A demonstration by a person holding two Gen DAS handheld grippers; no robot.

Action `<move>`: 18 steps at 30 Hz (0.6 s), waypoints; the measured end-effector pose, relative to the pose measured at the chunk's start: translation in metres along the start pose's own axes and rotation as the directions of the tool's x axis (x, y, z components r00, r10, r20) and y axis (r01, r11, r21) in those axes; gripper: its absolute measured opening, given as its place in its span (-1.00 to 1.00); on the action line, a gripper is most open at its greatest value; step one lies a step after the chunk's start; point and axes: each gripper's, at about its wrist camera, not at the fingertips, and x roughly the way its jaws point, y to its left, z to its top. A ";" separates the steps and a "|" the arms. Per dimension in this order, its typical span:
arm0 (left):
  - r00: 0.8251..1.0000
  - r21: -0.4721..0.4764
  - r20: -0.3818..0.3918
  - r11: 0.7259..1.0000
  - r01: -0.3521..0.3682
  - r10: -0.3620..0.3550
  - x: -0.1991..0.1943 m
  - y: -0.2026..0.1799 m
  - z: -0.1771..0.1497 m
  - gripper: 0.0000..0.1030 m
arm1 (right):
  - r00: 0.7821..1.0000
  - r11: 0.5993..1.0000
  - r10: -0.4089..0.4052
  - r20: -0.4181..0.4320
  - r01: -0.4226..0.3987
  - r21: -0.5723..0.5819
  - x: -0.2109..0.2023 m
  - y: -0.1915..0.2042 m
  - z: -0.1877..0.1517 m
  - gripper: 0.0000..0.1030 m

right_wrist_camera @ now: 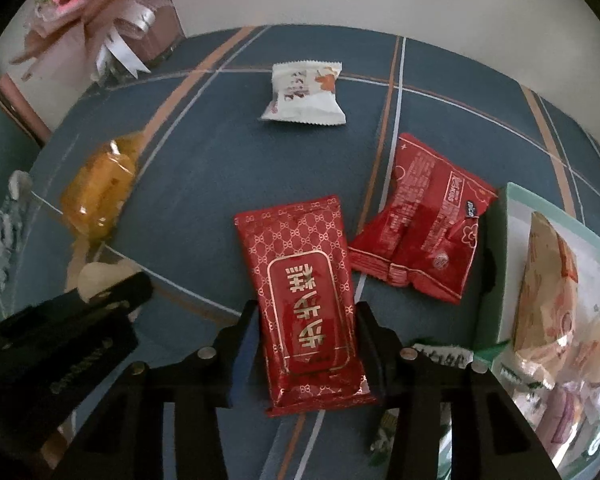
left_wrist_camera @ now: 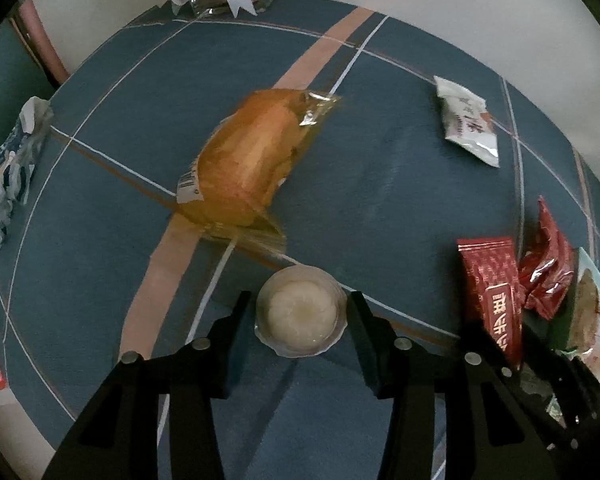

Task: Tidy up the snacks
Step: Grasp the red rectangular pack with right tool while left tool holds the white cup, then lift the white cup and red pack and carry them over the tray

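The left gripper (left_wrist_camera: 300, 316) is pointing steeply down, its jaws bracketing a round white mochi in a clear cup (left_wrist_camera: 301, 312); the right finger is touching the cup, while a thin gap is showing at the left finger, so a firm grip cannot be confirmed. The right gripper (right_wrist_camera: 306, 334) is closing its jaws against both long edges of a red patterned snack pack (right_wrist_camera: 306, 300) lying on the blue tablecloth (right_wrist_camera: 204, 168). A wrapped orange bread (left_wrist_camera: 244, 160) is lying beyond the mochi. A crumpled red packet (right_wrist_camera: 420, 220) is resting right of the pack, beside a pale green tray (right_wrist_camera: 512, 196) holding bagged snacks. A white packet (right_wrist_camera: 304, 94) is lying farther away.
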 end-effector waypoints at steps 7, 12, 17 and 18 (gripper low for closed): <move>0.999 0.000 0.050 1.000 0.005 -0.005 -0.023 -0.003 -0.005 -0.06 | 0.999 0.998 0.031 0.042 -0.033 0.052 -0.025 -0.006 -0.013 -0.04; 0.996 0.008 0.092 1.000 0.019 -0.019 -0.043 -0.008 -0.012 -0.06 | 0.998 0.997 0.010 0.068 -0.015 0.072 -0.052 -0.008 -0.027 -0.05; 0.991 0.028 0.130 0.999 0.024 -0.027 -0.058 -0.014 -0.012 -0.06 | 0.996 0.996 -0.010 0.088 0.001 0.094 -0.066 -0.018 -0.034 -0.05; 0.990 0.035 0.138 0.999 0.026 -0.031 -0.060 -0.016 -0.012 -0.06 | 0.996 0.995 -0.012 0.090 0.003 0.100 -0.069 -0.020 -0.036 -0.05</move>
